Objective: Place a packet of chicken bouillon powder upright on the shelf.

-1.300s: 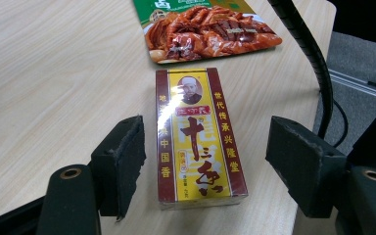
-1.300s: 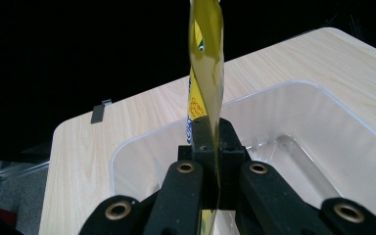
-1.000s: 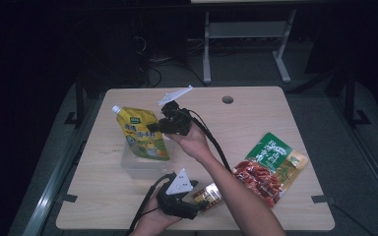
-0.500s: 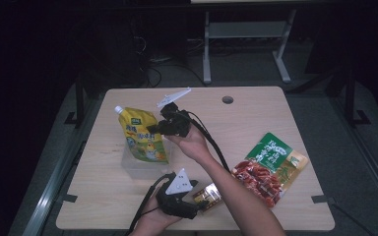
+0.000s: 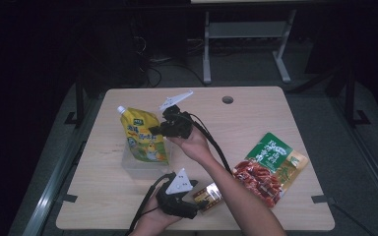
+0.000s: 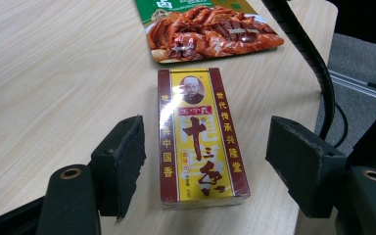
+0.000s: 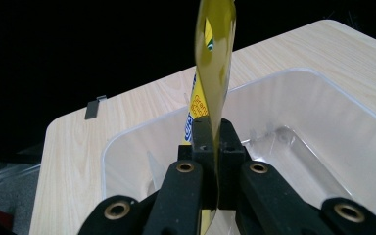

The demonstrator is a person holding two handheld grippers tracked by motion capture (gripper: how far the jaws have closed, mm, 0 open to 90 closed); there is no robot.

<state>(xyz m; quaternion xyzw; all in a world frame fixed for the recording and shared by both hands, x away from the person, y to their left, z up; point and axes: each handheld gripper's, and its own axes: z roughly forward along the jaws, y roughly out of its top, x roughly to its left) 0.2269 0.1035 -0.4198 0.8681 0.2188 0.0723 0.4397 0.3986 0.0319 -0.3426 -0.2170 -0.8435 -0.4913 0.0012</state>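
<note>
Right hand-held gripper (image 7: 214, 147) pinches yellow pouch (image 7: 214, 58) above clear tub (image 7: 323, 122); left (image 6: 205, 156) open around box (image 6: 200, 137).

My right gripper (image 5: 158, 129), black with a grey three-cornered plate on top, is held well beyond the clear plastic rectangular tub (image 5: 133, 166), my forearm reaching diagonally across the wooden table; its jaws are pressed together on the edge of the yellow spouted pouch (image 5: 141, 135), pads clamping the film seen edge-on in the right gripper view (image 7: 214, 73). My left gripper (image 5: 189, 204), nearer me than the tub, lies low over the table, jaws spread wide, pads (image 6: 122, 161) clear of contact on either side.
</note>
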